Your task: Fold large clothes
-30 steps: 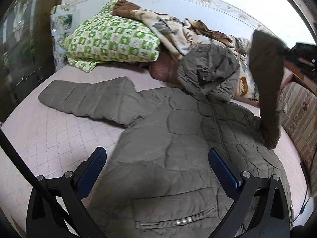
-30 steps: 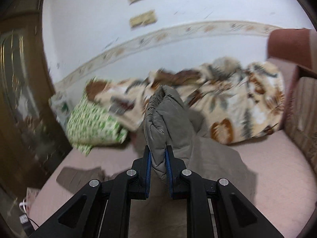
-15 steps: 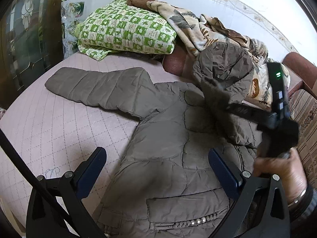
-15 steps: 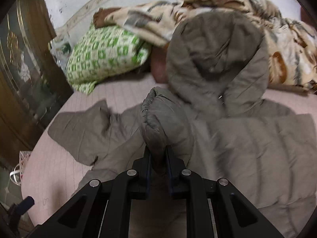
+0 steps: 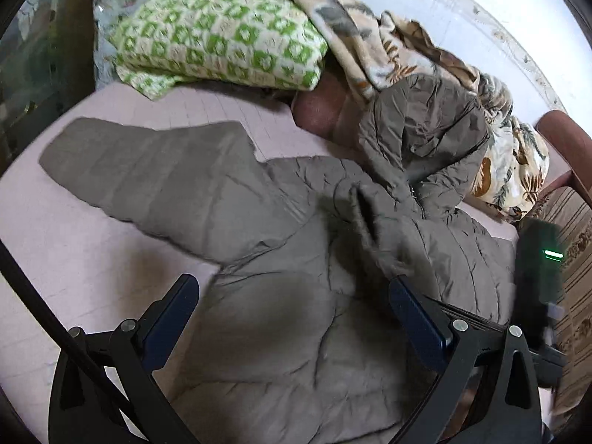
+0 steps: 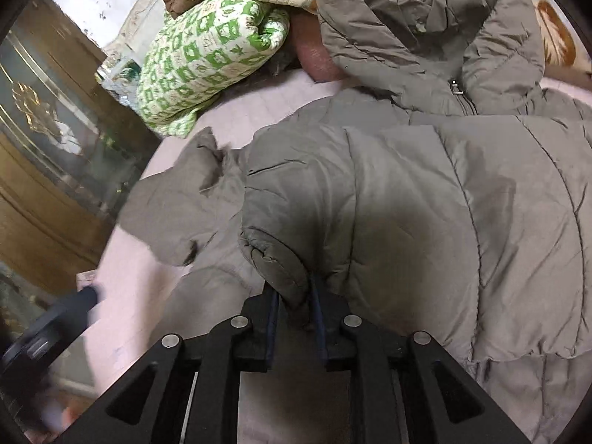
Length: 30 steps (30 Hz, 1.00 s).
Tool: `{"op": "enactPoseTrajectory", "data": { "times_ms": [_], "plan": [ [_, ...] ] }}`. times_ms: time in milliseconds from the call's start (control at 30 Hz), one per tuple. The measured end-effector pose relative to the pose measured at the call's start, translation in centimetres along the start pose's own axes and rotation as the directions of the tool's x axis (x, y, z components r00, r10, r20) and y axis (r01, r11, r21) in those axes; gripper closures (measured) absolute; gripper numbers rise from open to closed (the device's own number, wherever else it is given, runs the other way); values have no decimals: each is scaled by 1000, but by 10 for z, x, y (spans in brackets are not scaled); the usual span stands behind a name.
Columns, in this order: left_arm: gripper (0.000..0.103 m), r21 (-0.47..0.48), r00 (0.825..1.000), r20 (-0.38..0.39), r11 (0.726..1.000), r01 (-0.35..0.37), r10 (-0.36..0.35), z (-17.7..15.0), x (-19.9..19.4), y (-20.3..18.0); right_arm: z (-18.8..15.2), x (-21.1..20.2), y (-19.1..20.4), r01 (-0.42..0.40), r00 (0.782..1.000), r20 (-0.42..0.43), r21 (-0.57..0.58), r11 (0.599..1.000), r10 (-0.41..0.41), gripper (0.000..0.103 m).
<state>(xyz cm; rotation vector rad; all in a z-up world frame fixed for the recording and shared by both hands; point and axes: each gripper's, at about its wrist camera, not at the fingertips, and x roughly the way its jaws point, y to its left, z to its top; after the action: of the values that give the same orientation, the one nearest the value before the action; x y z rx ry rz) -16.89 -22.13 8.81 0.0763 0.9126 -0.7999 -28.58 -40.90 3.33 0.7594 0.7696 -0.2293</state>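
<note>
**Sleeve fold-in — release stage**

The grey padded coat (image 5: 296, 314) lies spread on the pink bed (image 5: 74, 240). The right gripper (image 6: 294, 305) clamps the cuff of the right sleeve (image 6: 333, 192), laid across the chest; its jaws have just been easing apart. The left gripper (image 5: 292, 307) hovers with jaws wide, empty. Advice — let go only once the cuff lies flat, then smooth it.

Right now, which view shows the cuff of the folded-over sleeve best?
The right wrist view: the cuff sits sharp and close, pinched in the right gripper. The left wrist view shows the same sleeve only as a blurred strip across the padded jacket, cuff indistinct.
</note>
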Motion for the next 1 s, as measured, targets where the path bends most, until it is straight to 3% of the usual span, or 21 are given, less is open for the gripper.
{"op": "enactPoseTrajectory", "data": {
  "times_ms": [100,200,333,433,533,600,667,733,767,867,1000],
  "plan": [
    [1,4,1000,-21,1000,15,-15,2,11,-10,-1,-37,-1,-107,994,21,-23,994,108,76],
    [1,28,1000,9,1000,7,-7,4,10,-20,1,-73,-5,-173,983,45,-66,983,176,59],
    [1,-14,999,43,1000,2,-2,8,3,-12,6,-91,-8,-168,982,74,-92,982,175,57],
    [1,-17,1000,30,1000,0,0,7,5,-6,11,-97,-9,-43,988,143,-69,997,52,57],
    [1,3,999,-13,999,38,-37,3,15,-11,27,-102,-33,154,971,186,-21,988,-148,57],
    [1,38,999,-25,998,46,-45,0,19,-19,39,-113,-61,299,934,200,13,954,-295,57],
    [1,82,999,-29,996,42,-40,-2,24,-30,47,-124,-91,444,874,192,56,894,-446,57],
    [1,118,999,-30,993,15,-12,-5,31,-39,52,-136,-123,545,810,189,111,831,-556,57],
    [1,132,999,-41,991,-11,17,-6,38,-42,51,-139,-136,568,795,170,130,813,-583,57],
    [1,146,986,-96,982,-119,134,-9,60,-40,45,-132,-177,580,799,76,166,798,-597,57],
    [1,126,970,-172,980,-152,172,-10,89,-31,35,-110,-205,561,819,11,189,806,-574,56]
  ]
}}
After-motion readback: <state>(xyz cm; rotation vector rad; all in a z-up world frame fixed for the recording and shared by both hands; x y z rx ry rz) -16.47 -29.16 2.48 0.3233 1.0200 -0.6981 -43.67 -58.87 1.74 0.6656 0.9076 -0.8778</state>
